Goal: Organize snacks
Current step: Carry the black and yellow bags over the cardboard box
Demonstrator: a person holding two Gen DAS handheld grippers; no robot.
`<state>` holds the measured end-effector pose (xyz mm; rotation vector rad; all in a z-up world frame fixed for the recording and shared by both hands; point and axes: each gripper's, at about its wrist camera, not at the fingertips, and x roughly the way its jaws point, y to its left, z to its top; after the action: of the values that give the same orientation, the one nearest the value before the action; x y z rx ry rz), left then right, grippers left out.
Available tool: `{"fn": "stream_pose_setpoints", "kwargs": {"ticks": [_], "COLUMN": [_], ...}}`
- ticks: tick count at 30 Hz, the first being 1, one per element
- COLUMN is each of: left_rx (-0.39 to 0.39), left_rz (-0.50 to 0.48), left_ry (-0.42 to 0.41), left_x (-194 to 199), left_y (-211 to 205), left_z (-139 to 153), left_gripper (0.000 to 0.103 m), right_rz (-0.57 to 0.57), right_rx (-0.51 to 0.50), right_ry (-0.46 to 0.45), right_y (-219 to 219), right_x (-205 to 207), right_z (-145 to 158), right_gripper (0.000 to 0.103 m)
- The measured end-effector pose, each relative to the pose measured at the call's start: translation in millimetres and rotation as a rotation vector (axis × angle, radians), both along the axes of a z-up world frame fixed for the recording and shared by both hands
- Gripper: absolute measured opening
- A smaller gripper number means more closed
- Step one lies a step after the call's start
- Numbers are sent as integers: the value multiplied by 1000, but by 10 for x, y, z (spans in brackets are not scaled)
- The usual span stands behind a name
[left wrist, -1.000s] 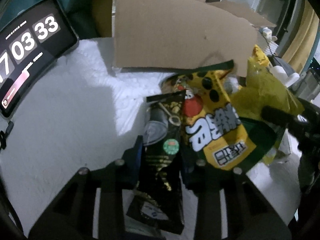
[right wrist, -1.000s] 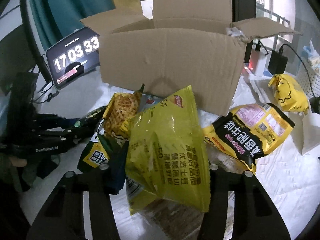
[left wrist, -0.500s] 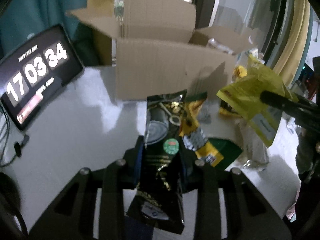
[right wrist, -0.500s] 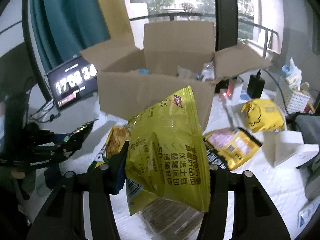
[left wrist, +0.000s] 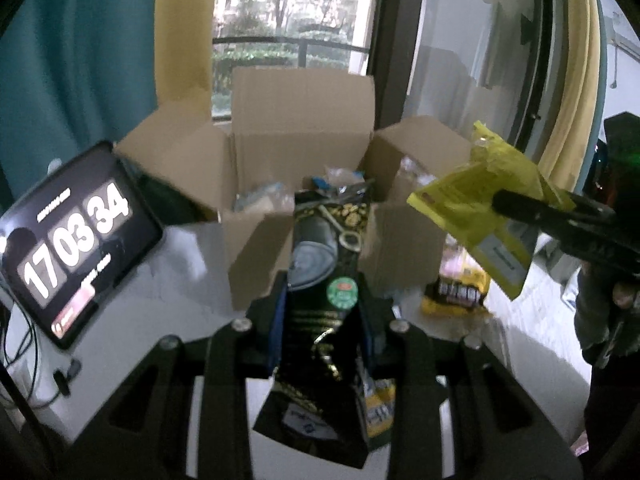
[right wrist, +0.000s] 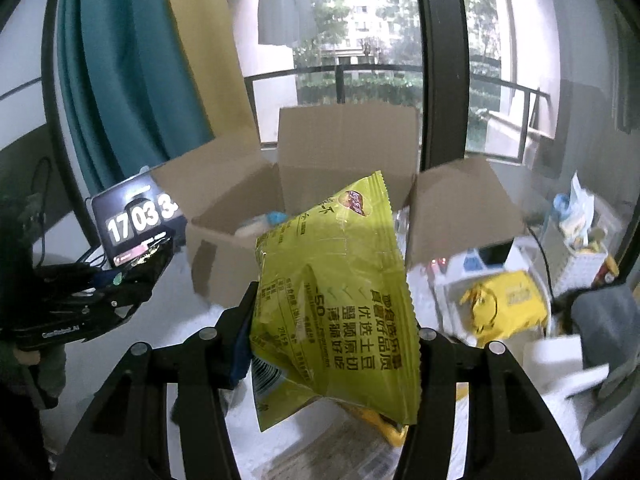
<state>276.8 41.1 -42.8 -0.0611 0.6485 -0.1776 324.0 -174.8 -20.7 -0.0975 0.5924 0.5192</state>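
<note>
An open cardboard box stands ahead on the white table, with several packets inside. My left gripper is shut on a tall black snack bag with gold print, held upright in front of the box. My right gripper is shut on a yellow-green chip bag, also raised before the box. In the left wrist view the chip bag and the right gripper hang at the right. In the right wrist view the left gripper with the black bag shows at the left.
A tablet showing a clock leans left of the box. A yellow and black snack bag lies on the table right of the box. A yellow bag, white boxes and a charger clutter the right. Window and curtains stand behind.
Both grippers have risen with their bags, from table level to above the box rim. The box's inside is now in view, and the snacks on the table have dropped low in both views.
</note>
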Motion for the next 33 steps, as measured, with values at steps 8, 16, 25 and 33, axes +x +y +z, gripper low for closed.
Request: {"fn": "stream_pose_setpoints", "kwargs": {"ticks": [8, 16, 25, 33], "left_rx": [0, 8, -25, -42], "left_rz": [3, 18, 44, 89], "left_ry": [-62, -83, -40, -5], "left_x": [404, 912, 1543, 1866], "left_y": [18, 59, 246, 320], "left_z": [206, 260, 153, 81], "left_gripper": [31, 31, 31, 65], "right_rz": [-12, -52, -81, -100], "right_rx": [27, 72, 84, 37], "right_ry": [-53, -50, -29, -16], "right_y": [134, 230, 494, 870], "right_x": [338, 777, 1286, 1732], "right_z": [182, 204, 155, 96], "right_gripper": [56, 56, 56, 62]}}
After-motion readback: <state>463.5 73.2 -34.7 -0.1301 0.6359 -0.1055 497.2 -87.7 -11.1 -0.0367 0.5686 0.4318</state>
